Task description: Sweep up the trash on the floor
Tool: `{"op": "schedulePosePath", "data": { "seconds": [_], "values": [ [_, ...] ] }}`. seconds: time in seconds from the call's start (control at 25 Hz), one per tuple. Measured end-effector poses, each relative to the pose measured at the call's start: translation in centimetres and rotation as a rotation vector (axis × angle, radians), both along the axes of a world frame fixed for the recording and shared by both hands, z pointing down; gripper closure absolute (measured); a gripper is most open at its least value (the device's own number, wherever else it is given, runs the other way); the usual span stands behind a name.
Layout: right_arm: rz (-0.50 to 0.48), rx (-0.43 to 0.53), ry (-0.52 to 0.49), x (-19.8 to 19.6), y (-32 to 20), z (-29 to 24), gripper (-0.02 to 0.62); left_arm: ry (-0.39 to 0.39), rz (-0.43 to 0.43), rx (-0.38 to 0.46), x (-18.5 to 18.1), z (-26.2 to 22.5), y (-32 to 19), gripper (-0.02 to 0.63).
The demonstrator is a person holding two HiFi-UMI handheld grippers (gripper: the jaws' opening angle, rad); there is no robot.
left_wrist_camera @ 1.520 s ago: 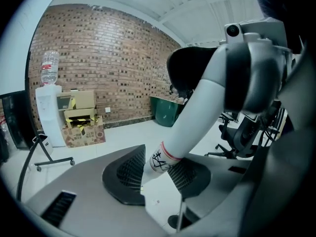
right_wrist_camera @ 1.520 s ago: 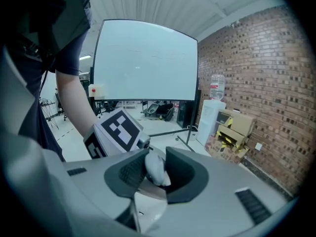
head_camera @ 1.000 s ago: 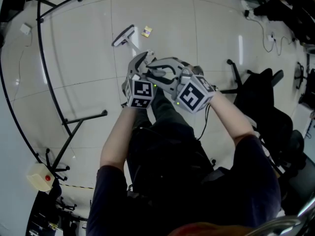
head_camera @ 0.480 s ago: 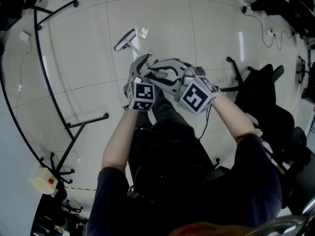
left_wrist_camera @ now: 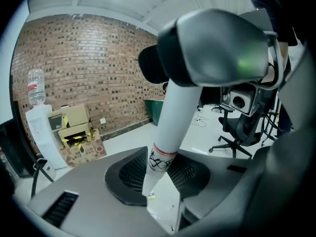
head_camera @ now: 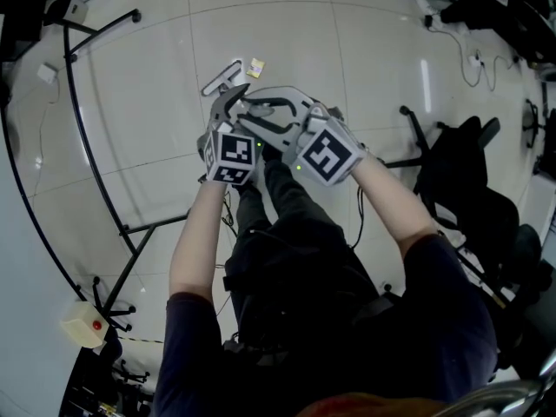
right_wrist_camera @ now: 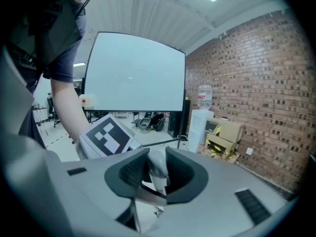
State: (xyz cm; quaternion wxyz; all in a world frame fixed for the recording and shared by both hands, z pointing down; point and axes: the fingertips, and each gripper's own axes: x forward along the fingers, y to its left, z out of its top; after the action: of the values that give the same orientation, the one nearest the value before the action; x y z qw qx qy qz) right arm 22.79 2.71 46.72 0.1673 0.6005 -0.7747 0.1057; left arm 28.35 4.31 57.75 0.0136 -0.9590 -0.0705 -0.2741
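Head view: my left claw (head_camera: 229, 101), its jaws just tightened, and my right claw (head_camera: 259, 115) clench the white broom handle (left_wrist_camera: 173, 127); the broom head (head_camera: 222, 75) sits near a yellow scrap (head_camera: 255, 66).

The head view looks steeply down from overhead onto the tiled floor (head_camera: 148, 102). Each gripper view peers close along its own jaws, nearly level. Both share the broom handle (left_wrist_camera: 173, 127) and the brick wall (left_wrist_camera: 84, 68).

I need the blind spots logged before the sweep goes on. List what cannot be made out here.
- Trash scrap, head view: too small to identify.
- Broom handle, right gripper view: mostly hidden inside the right gripper, whose jaws grip it.
- Floor beneath the person, head view: covered by the body.
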Motion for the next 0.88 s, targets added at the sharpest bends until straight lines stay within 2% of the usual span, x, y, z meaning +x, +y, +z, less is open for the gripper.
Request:
{"op": "schedulePosePath", "data": {
  "seconds": [0.12,0.28,0.44,0.6,0.72,0.88],
  "values": [
    [0.048,0.039,0.023,1.1,-3.1,-0.9,0.482,-0.004,0.011,0.017,0.9,-0.7,-2.8,0.511],
    [0.084,0.094,0.035,2.5,-7.0,-2.4,0.483,-0.009,-0.030,0.008,1.8,-1.8,-6.7,0.503],
    [0.152,0.169,-0.005,4.6,-9.9,-5.5,0.483,0.001,-0.072,0.004,2.0,-3.9,-10.0,0.421],
    [0.121,0.212,0.047,4.1,-11.3,-9.2,0.482,0.031,-0.079,0.007,0.5,-6.6,-11.5,0.382],
    [0.093,0.243,0.052,3.1,-11.5,-12.1,0.482,0.057,-0.058,0.045,-0.6,-9.0,-11.7,0.356],
    [0.081,0.283,0.078,2.0,-10.5,-16.7,0.480,0.127,0.054,-0.004,-0.7,-13.5,-8.6,0.350]
  ]
}}
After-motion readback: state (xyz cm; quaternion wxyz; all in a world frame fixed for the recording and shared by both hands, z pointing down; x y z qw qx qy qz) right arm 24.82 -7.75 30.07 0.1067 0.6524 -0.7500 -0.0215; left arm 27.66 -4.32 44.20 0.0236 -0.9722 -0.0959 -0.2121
